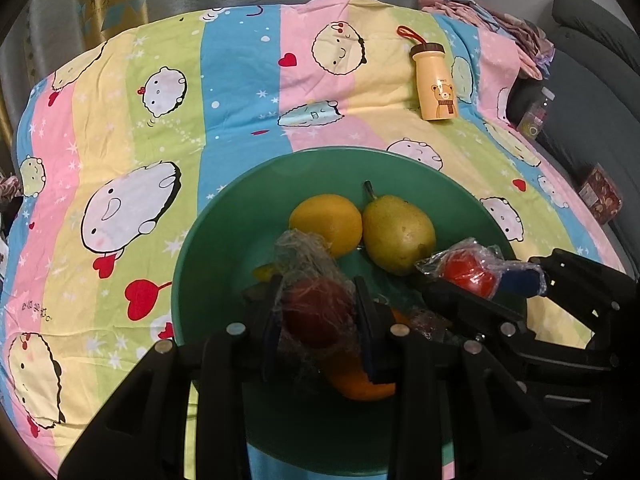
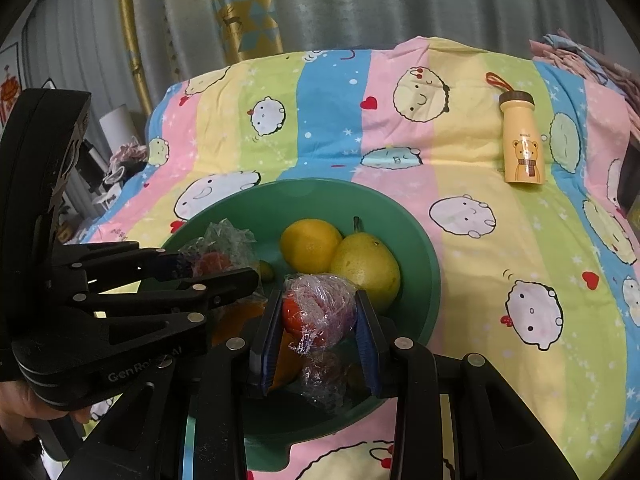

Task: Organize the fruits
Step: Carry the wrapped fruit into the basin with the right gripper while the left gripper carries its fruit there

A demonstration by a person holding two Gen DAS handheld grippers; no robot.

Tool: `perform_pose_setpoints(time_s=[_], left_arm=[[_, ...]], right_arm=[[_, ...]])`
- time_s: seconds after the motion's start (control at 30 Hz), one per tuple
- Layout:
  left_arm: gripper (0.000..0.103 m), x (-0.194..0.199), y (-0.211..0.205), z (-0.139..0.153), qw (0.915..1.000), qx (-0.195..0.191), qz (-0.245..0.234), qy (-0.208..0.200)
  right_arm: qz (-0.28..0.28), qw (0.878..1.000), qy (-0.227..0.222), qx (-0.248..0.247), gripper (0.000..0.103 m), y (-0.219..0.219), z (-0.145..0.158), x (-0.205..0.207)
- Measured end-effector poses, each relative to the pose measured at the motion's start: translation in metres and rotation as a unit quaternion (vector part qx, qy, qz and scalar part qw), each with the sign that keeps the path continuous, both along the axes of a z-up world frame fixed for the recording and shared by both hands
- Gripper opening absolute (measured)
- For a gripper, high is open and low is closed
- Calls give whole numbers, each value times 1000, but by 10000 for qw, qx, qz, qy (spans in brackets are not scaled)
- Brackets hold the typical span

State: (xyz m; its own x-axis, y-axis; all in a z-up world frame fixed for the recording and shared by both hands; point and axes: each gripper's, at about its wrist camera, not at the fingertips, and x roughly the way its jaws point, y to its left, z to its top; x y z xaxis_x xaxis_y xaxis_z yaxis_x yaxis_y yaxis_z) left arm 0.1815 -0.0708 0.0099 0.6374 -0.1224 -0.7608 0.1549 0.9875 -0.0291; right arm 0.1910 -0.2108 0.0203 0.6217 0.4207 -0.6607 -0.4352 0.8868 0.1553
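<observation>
A green bowl [image 1: 224, 240] [image 2: 416, 248] on a striped cartoon sheet holds a yellow citrus [image 1: 326, 222] [image 2: 310, 244], a pear [image 1: 398, 238] [image 2: 366, 270] and an orange fruit [image 1: 360, 384] low at the front. My left gripper [image 1: 318, 292] [image 2: 216, 266] is shut on a dark red fruit in plastic wrap [image 1: 316, 316] [image 2: 214, 260] above the bowl's left part. Beside it, my right gripper [image 2: 318, 300] [image 1: 476, 276] is shut on a second wrapped red fruit [image 2: 316, 312] [image 1: 468, 274] over the bowl's right part.
A yellow bottle with a bear print [image 1: 436, 84] [image 2: 522, 148] lies on the sheet at the back right. A small yellow-green fruit [image 2: 266, 270] sits in the bowl. Curtains hang behind the bed, folded cloths [image 1: 500, 20] lie at the far right, and a dark chair [image 1: 592, 80] stands beside them.
</observation>
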Motion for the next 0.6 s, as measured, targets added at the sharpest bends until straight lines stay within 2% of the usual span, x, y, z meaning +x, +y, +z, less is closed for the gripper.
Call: perform_pose_setpoints(time_s=[0.6], left_arm=[[33,4,-4,-2,9996,226,-22,178]], right_arm=[[-64,9999,14,-115,36,-1,-1,2]])
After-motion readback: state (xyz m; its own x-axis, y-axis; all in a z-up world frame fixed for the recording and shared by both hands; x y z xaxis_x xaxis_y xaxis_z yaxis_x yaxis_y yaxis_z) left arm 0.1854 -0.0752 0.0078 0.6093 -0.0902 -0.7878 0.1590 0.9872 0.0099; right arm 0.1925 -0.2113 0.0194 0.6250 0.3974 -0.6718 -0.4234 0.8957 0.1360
